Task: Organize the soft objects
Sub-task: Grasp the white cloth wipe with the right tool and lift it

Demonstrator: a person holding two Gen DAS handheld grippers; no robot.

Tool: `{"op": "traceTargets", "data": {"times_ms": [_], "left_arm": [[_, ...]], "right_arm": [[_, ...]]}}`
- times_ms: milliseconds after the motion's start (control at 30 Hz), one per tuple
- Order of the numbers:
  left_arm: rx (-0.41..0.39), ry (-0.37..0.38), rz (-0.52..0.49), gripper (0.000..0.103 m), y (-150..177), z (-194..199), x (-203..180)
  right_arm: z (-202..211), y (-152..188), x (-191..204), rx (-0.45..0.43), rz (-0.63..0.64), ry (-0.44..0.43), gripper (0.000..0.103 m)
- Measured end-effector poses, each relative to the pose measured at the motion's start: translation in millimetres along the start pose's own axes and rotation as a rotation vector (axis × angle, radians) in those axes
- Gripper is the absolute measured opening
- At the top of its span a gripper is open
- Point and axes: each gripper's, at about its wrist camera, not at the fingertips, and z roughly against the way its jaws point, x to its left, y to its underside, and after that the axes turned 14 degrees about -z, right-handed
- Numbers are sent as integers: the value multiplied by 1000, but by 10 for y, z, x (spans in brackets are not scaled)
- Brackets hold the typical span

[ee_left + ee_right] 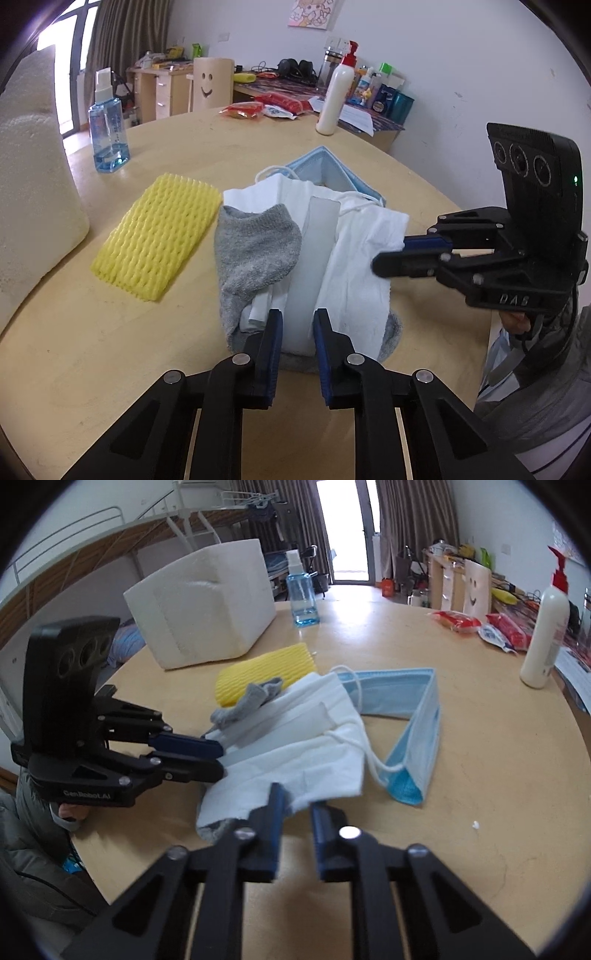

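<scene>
- Four soft things show in the left wrist view, and you have most of them heaped mid-desk [110,369]: a grey sock [255,254], a white tissue [364,273] and a white strip [314,266] lie over one another, with a blue mask [328,166] at the far end. Only the yellow net [159,236] lies apart, just left of the heap, so I judge the sorting barely begun.
- Your left gripper [297,343] is clenched on the strip's near end; the strip's long axis runs straight away from you, toward the mask.
- Your right gripper [384,258] reaches in from the right, fingers nipped on the tissue's edge.
- Turning to the right wrist view, the right gripper [295,812] has its fingers at the tissue's [295,771] near corner, though blur keeps you from seeing the pinch itself.
- Your left gripper [218,757] comes in from the left, clamped on the strip [295,723].
- Here the mask [413,716] stands on edge, folded into a V, long axis across the desk [480,812].
</scene>
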Motion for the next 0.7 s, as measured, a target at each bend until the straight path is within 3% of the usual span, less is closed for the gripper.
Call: {"op": "traceTargets", "data": {"times_ms": [67, 233, 367, 533, 700], "left_arm": [[0, 3, -14, 19, -6, -2, -30], [-5, -23, -35, 19, -12, -2, -65], [6, -36, -43, 31, -11, -40, -77], [14, -31, -50, 31, 0, -76, -105], [7, -25, -49, 31, -9, -57, -101]], "right_arm": [[31, 3, -6, -10, -16, -15, 9], [115, -38, 24, -26, -36, -90, 9], [38, -82, 21, -14, -60, -46, 9], [-63, -103, -27, 8, -91, -57, 5], [0, -106, -40, -4, -132, -181, 2]]}}
